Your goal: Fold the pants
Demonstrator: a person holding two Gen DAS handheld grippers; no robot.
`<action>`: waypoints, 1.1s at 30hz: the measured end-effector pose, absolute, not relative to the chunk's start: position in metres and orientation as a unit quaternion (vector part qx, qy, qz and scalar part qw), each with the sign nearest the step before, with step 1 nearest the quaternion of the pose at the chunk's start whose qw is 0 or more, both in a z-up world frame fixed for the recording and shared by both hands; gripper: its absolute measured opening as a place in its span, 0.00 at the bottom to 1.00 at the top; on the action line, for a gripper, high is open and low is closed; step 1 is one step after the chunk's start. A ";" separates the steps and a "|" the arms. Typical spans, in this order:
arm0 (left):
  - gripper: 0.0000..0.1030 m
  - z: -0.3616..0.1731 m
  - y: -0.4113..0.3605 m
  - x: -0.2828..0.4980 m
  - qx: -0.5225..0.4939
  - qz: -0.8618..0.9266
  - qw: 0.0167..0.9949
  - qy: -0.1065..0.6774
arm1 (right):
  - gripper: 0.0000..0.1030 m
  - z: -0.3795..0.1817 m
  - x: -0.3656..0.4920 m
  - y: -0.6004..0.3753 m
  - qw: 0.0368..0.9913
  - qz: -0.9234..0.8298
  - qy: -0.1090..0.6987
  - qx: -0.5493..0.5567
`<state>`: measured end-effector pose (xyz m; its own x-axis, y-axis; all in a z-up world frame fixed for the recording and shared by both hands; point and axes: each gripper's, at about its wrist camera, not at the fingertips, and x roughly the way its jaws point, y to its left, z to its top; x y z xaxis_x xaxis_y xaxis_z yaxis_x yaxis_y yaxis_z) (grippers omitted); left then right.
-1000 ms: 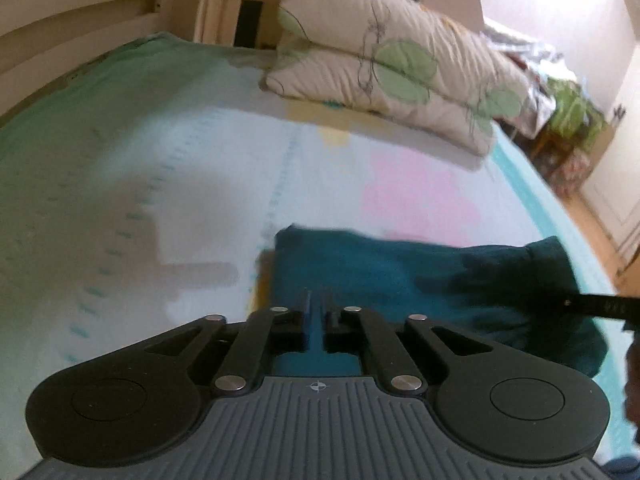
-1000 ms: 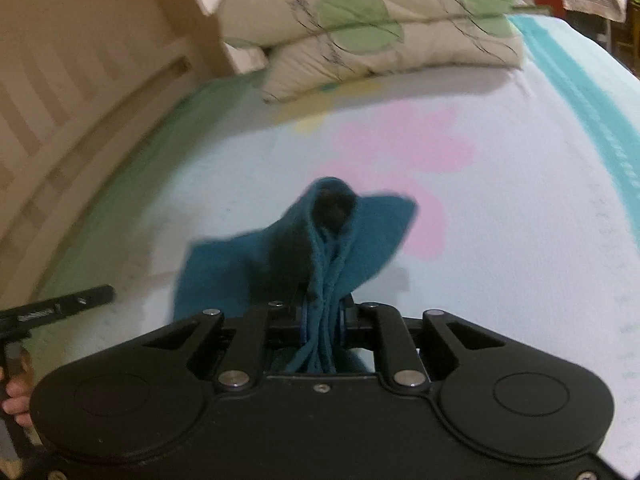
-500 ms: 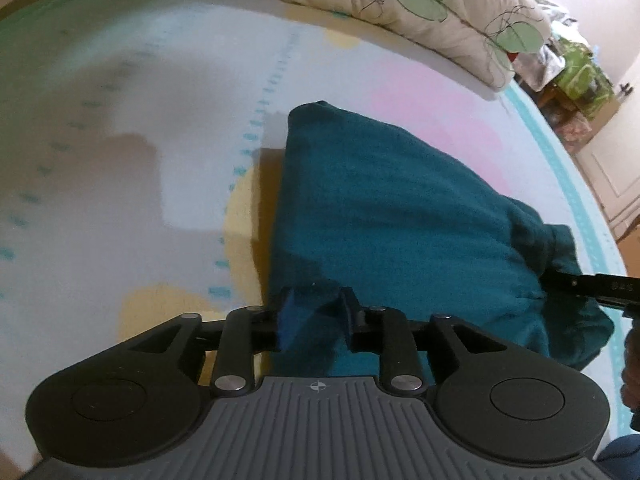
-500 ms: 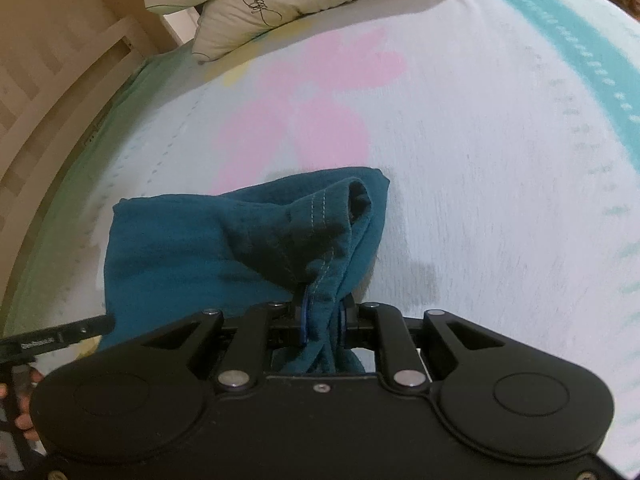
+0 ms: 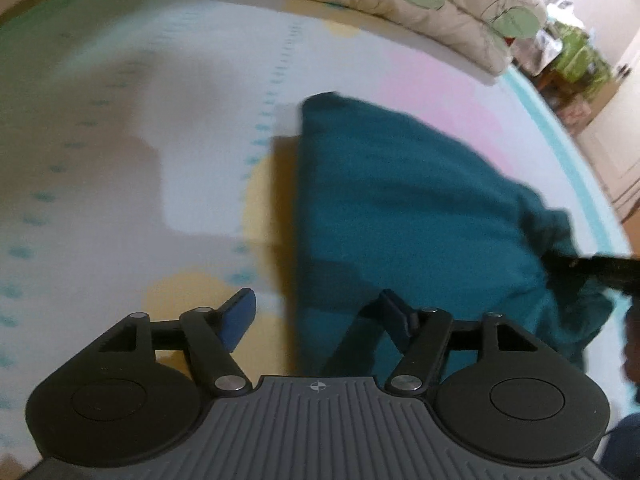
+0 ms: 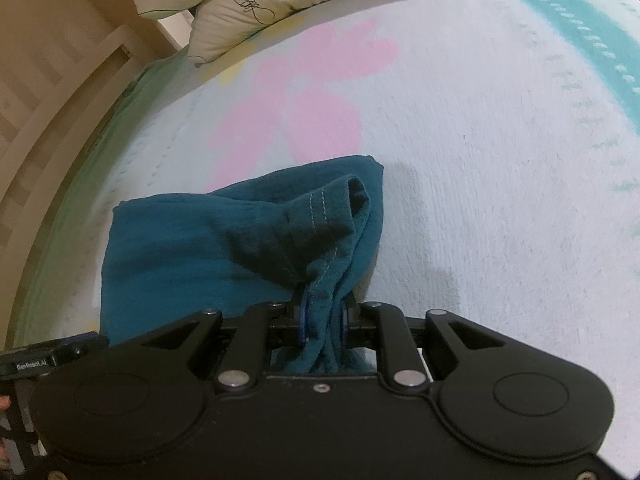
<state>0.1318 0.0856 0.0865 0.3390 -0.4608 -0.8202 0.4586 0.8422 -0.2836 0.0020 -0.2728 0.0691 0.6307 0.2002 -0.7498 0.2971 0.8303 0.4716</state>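
The teal pants (image 5: 408, 208) lie folded in a bundle on the bed. My left gripper (image 5: 318, 312) is open, its jaws spread over the near left edge of the pants, holding nothing. My right gripper (image 6: 324, 316) is shut on a bunched, stitched hem of the pants (image 6: 240, 248) at their right end. The right gripper's tip shows at the right edge of the left wrist view (image 5: 592, 268). The left gripper's side shows at the left edge of the right wrist view (image 6: 44, 356).
The bed sheet (image 6: 480, 160) is pale with pink flowers and a turquoise border. Two leaf-print pillows (image 5: 420, 4) lie at the head of the bed. A wooden bed frame (image 6: 52, 92) runs along the left side. Clutter and a door (image 5: 600, 92) stand beyond the bed.
My left gripper has opened and let go of the pants' left corner, which now lies on the bed. My right gripper still holds the hem and has lowered it slightly.
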 end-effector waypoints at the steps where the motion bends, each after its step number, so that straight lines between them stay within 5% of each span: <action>1: 0.65 0.086 0.078 0.136 -0.008 -0.290 0.813 0.505 | 0.24 0.069 0.002 -0.274 0.854 -0.027 0.430 0.291; 6: 0.61 0.080 0.039 0.159 -0.017 -0.295 0.804 0.515 | 0.24 0.071 0.007 -0.272 0.856 -0.027 0.439 0.271; 7: 0.52 0.080 0.039 0.162 -0.027 -0.280 0.805 0.522 | 0.24 0.073 0.008 -0.270 0.858 -0.027 0.441 0.263; 8: 0.22 0.082 0.040 0.164 -0.027 -0.260 0.809 0.527 | 0.24 0.075 0.009 -0.267 0.859 -0.027 0.442 0.256; 10: 0.09 0.091 0.046 0.161 -0.030 -0.252 0.815 0.521 | 0.24 0.082 0.011 -0.260 0.864 -0.026 0.442 0.242; 21: 0.05 0.180 0.115 0.149 -0.013 -0.239 0.859 0.452 | 0.23 0.156 0.050 -0.212 0.881 0.052 0.400 0.246; 25: 0.12 0.160 0.132 0.171 0.003 -0.194 0.866 0.460 | 0.32 0.133 0.085 -0.193 0.882 0.065 0.413 0.218; 27: 0.12 0.138 0.138 0.178 0.014 -0.154 0.863 0.482 | 0.46 0.111 0.100 -0.192 0.870 0.025 0.448 0.204; 33: 0.12 0.132 0.153 0.145 -0.002 -0.139 0.867 0.478 | 0.45 0.123 0.080 -0.185 0.889 -0.023 0.415 0.190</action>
<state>0.1446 0.1526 0.1316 0.5046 -0.2435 -0.8283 0.2399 0.9612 -0.1365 0.0804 -0.1851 0.1234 0.6546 0.1177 -0.7467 0.1982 0.9265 0.3198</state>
